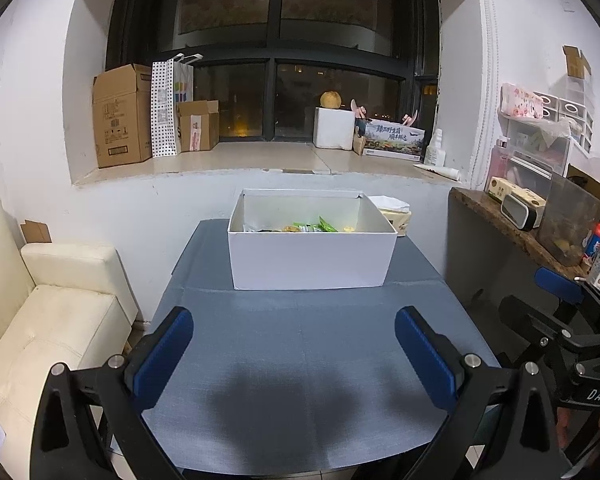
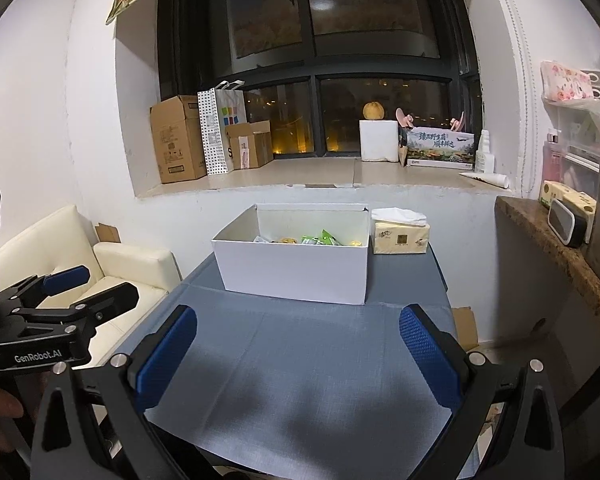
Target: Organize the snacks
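A white open box point(image 1: 312, 258) stands at the far end of the blue-grey table point(image 1: 300, 360). Inside it lie several snack packets point(image 1: 318, 227), green and yellow ones showing above the near wall. The box also shows in the right wrist view point(image 2: 296, 272) with the snacks point(image 2: 320, 239) inside. My left gripper point(image 1: 294, 344) is open and empty above the near half of the table. My right gripper point(image 2: 298, 348) is open and empty, also over the near half. The right gripper shows at the right edge of the left wrist view point(image 1: 560, 300).
A tissue pack point(image 2: 400, 236) sits right of the box. A cream sofa point(image 1: 48, 320) stands left of the table. A brown counter point(image 1: 512, 220) with a clock, bottles and cartons is on the right. Cardboard boxes point(image 1: 120, 116) line the window sill behind.
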Tool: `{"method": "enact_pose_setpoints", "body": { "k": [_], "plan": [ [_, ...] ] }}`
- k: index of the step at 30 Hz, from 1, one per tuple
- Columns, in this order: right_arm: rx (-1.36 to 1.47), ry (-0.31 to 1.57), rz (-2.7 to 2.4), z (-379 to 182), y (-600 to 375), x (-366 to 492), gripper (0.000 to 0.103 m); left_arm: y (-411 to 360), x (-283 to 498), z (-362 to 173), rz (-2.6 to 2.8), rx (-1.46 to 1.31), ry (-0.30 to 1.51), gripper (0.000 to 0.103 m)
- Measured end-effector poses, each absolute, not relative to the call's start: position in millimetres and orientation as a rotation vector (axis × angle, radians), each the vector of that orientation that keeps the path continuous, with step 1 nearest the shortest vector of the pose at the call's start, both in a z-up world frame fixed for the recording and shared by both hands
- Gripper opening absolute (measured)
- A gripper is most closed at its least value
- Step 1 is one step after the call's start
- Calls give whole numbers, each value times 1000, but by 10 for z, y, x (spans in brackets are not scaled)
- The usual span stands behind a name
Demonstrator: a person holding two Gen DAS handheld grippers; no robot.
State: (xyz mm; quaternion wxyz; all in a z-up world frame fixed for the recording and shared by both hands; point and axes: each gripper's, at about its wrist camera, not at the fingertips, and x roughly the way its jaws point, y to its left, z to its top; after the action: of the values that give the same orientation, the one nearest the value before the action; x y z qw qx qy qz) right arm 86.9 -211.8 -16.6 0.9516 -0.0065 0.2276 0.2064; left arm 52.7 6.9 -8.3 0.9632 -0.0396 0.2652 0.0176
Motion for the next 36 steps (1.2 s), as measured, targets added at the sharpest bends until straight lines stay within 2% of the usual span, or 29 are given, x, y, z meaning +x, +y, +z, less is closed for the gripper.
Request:
{"method": "enact_pose_setpoints", "body": {
  "k": [36],
  "plan": [
    [-9,462,422,-126,-2127,847,103,58,457,-74,29,-76,545,103]
  ]
}}
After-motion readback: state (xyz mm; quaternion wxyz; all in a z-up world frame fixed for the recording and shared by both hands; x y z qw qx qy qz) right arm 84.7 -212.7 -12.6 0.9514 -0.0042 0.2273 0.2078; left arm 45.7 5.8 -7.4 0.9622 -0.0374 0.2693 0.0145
